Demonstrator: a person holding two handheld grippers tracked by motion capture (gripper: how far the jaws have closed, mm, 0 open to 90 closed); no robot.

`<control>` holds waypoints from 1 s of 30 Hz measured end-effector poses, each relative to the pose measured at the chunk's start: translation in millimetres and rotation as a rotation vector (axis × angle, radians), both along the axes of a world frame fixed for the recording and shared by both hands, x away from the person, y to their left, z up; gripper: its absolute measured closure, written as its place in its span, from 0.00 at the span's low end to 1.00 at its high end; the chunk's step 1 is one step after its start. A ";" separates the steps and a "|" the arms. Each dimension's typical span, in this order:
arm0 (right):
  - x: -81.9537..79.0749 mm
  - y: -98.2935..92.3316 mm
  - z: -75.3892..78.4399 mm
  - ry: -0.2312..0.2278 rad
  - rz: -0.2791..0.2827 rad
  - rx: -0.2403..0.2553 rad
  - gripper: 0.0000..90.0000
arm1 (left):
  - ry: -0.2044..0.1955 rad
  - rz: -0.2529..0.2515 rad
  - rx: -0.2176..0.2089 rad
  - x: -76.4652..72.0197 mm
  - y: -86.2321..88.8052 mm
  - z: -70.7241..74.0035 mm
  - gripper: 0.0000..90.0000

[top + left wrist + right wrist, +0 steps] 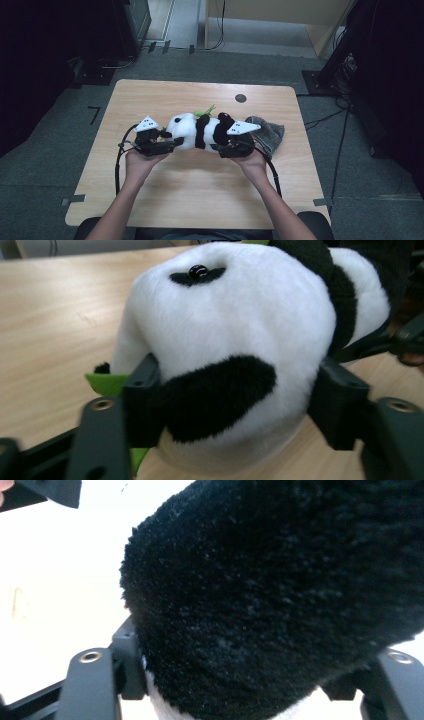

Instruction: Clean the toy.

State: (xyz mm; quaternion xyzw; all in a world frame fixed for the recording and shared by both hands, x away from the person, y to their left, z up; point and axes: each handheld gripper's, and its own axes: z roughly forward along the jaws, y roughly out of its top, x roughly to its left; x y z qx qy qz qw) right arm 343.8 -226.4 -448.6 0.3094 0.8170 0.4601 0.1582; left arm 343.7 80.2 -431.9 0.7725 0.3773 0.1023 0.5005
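No text, label or number can be read here. The panda (197,131) and the table (200,185) bear none.

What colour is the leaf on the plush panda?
Bright green leaf; clearest in the left gripper view.

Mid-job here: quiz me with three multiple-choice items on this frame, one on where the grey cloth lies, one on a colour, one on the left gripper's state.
1. Where does the grey cloth lie?
A. right of the panda, on the table
B. on the floor
C. over the panda's head

2. What colour is the piece beside the panda's head?
A. red
B. green
C. yellow

3. How does the left gripper stand?
A. shut on nothing
B. open, far from the toy
C. jaws pressed on the panda's head

Answers: 1 A, the grey cloth lies on the table right of the panda. 2 B, the green piece shows by the left jaw. 3 C, the left gripper has both jaws dented into the plush.
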 end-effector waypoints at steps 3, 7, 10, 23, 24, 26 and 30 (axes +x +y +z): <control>5.7 -12.2 7.2 0.064 -0.022 0.056 0.40 | -0.077 -0.021 -0.039 -0.7 2.5 -4.5 0.27; 5.0 -19.0 16.0 0.061 -0.054 0.041 0.42 | -0.108 -0.027 -0.040 -1.5 4.1 -9.2 0.26; 6.6 -27.4 18.8 0.080 -0.090 0.043 0.42 | -0.106 -0.020 -0.030 -1.6 7.6 -13.6 0.26; 0.7 -31.0 30.1 0.192 -0.012 0.145 0.42 | -0.125 -0.084 0.012 -3.0 -8.4 -30.9 0.16; 0.2 -27.6 29.1 0.197 -0.007 0.141 0.42 | -0.119 -0.066 0.029 -2.1 -10.6 -31.9 0.16; -0.7 -21.5 26.1 0.206 -0.012 0.123 0.42 | -0.102 -0.032 0.054 -0.6 -12.9 -33.5 0.20; 1.3 -18.4 21.8 0.197 -0.038 0.102 0.31 | -0.076 0.002 0.021 -1.1 -13.7 -28.8 0.47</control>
